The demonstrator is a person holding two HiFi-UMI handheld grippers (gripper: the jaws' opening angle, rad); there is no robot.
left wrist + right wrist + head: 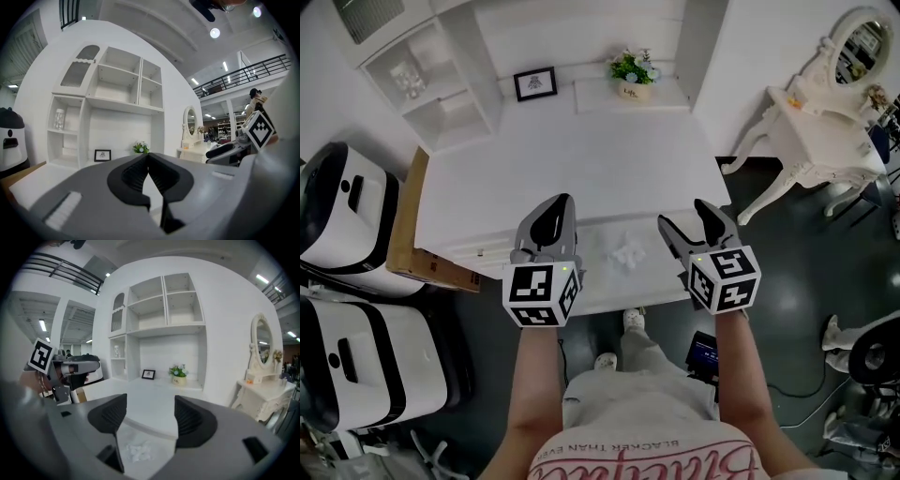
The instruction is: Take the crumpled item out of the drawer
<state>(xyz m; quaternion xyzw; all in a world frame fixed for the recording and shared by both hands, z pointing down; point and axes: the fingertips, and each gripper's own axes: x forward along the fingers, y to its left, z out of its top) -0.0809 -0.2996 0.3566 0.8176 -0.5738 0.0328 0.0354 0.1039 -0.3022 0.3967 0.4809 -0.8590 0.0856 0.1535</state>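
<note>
The white desk's drawer stands pulled out toward me. In it lies the crumpled white item, near the middle, and the same crumpled item shows low between the right jaws. My right gripper hovers just right of it, above the drawer. This right gripper is open, with nothing between its pads. My left gripper hangs over the drawer's left part, left of the item. That left gripper is shut and holds nothing.
A framed picture and a potted plant stand at the back of the desk top. A shelf unit rises at the back left. White machines stand left, and a dressing table right.
</note>
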